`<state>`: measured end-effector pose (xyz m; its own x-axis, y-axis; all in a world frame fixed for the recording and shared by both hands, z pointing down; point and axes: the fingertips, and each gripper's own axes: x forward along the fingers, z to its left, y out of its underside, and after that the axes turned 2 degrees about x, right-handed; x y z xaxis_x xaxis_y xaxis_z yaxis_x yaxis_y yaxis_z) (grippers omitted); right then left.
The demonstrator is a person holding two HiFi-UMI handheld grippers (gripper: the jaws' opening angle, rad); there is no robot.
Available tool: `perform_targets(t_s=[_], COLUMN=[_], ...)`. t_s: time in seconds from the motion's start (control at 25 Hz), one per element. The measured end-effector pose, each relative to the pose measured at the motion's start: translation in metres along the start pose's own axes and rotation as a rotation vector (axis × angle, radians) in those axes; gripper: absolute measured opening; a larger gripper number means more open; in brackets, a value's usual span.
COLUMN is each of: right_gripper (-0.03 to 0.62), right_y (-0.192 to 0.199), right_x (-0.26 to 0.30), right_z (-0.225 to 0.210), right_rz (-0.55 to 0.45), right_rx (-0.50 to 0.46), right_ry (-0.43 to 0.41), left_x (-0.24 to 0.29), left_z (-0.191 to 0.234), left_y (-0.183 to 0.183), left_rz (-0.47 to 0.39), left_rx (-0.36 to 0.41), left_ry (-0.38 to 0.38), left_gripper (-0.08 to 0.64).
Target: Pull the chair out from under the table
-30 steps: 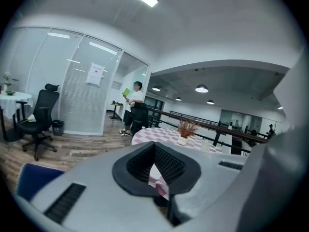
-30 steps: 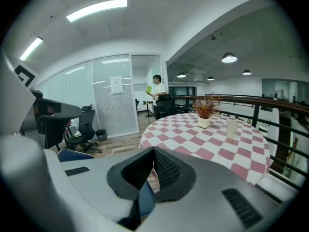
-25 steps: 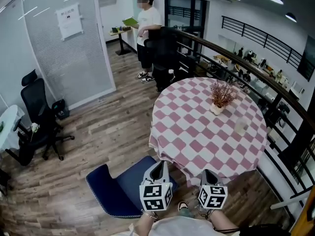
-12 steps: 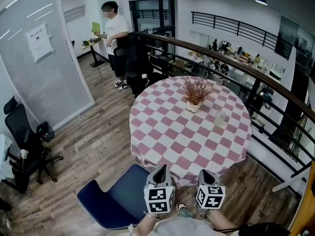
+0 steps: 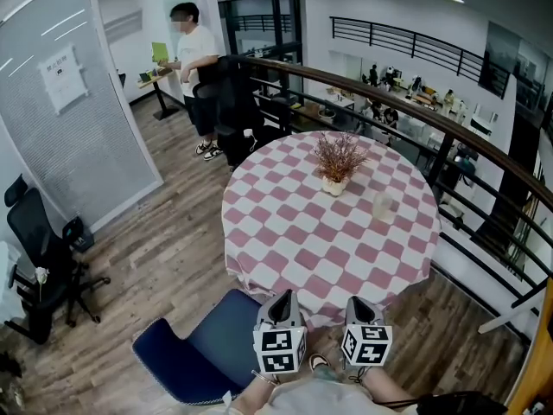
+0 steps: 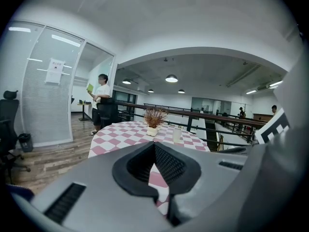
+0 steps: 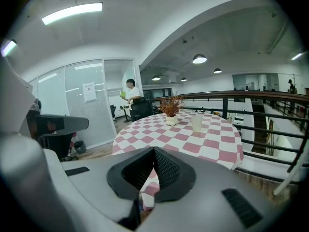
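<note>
As the left claw (image 5: 282,295) and right claw (image 5: 358,302) both stood closed on nothing by the bench's (image 5: 259,258) near rim | chair (image 5: 194,353): blue, low, just left of the left claw, back rim away from the bench | nearer, judged: left claw

Jaws closed and empty, the left hand-held gripper (image 5: 282,298) and right hand-held gripper (image 5: 358,303) point side by side at the near edge of the desk (image 5: 285,232).

chair (image 5: 199,353) legs, table (image 5: 285,232) base hidden from above
</note>
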<state>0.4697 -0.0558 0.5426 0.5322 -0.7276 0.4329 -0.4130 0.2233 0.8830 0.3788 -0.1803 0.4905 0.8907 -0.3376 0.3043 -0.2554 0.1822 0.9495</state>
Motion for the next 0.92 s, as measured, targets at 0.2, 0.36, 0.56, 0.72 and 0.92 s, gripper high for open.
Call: perform_targets(t_s=[0.2,0.36,0.56,0.72,0.92], right_gripper=[0.017,0.017,0.017,0.017,0.017], right_y=[0.001,0.002,0.004,0.006,0.005], right_x=[0.003,0.004,0.001,-0.001,-0.001], right_z=[0.0,-0.001,-0.002,-0.005,-0.009], right_rz=[0.01,0.015,0.017,0.02,0.016], right_rx=[-0.004,-0.009,-0.01,-0.009,-0.01], right_ry=[0.0,0.0,0.006,0.012,0.013], left_x=[0.002,0.004,0.006,0.007,0.01], left_z=[0.002,0.002,-0.001,-0.005,-0.011], left_y=[0.002,0.003,0.005,0.007,0.008], left_rz=[0.009,0.009,0.014,0.02,0.022], left_rx=[-0.005,-0.009,-0.011,-0.014,-0.015], left_ry=[-0.003,-0.005,0.003,0.013,0.026], left_gripper=[0.003,0.003,0.003,0.003,0.003])
